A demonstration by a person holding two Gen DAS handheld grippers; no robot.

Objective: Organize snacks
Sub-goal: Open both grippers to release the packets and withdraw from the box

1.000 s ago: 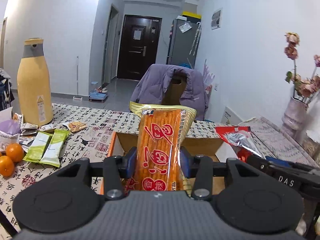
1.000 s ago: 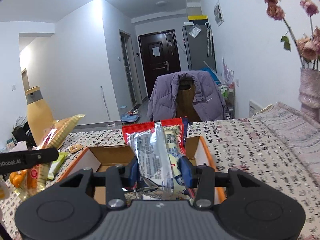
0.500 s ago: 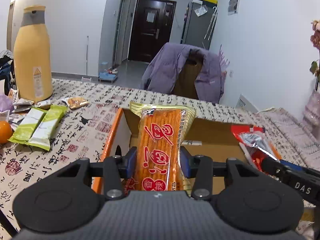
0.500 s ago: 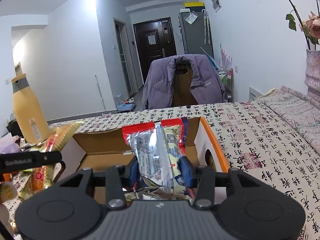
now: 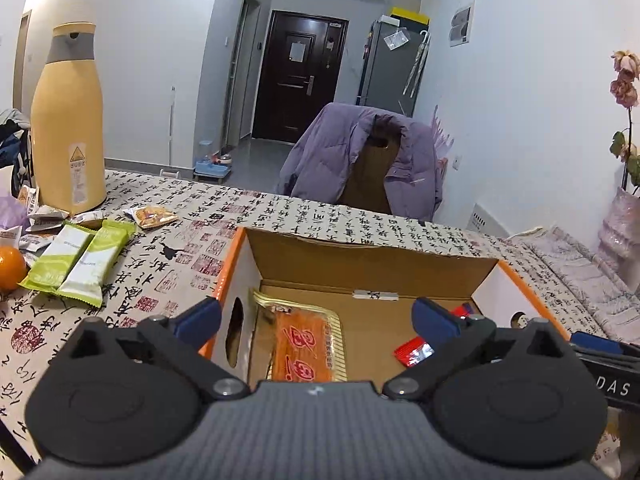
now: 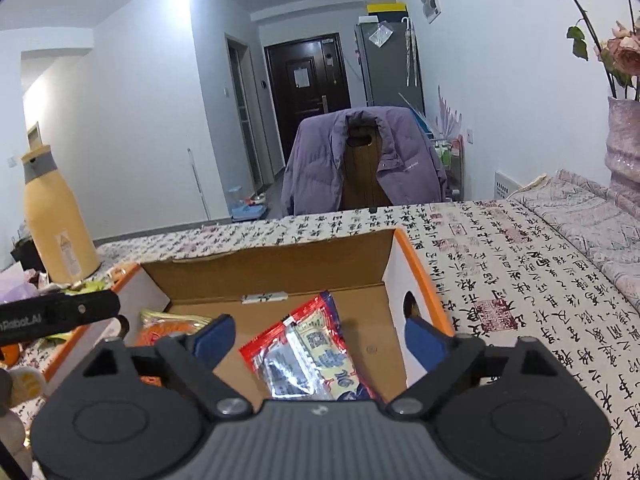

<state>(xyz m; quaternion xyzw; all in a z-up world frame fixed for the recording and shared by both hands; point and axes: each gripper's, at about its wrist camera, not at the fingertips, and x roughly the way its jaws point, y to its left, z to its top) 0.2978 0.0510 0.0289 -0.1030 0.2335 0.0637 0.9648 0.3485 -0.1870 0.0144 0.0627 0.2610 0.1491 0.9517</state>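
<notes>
Left wrist view: the left gripper (image 5: 318, 316) hangs over the near edge of the box (image 5: 362, 246), its jaws opening wide with nothing clamped between them. Below them the orange snack pack (image 5: 306, 346) lies flat on the box floor by the left wall. A red pack (image 5: 414, 352) lies to the right on the same floor. Left of the box, two green bars (image 5: 78, 260) rest side by side on the tablecloth (image 5: 192, 248), an orange (image 5: 10, 268) just beyond them at the frame edge. Farther back stands a yellow bottle (image 5: 68, 140), and past the table a chair with a purple jacket (image 5: 360, 160).

Right wrist view: the right gripper (image 6: 320, 340) also has its jaws opening, holding nothing; the red pack (image 6: 308, 352) lies tilted on the box (image 6: 412, 264) floor beneath them, clear of both pads.
</notes>
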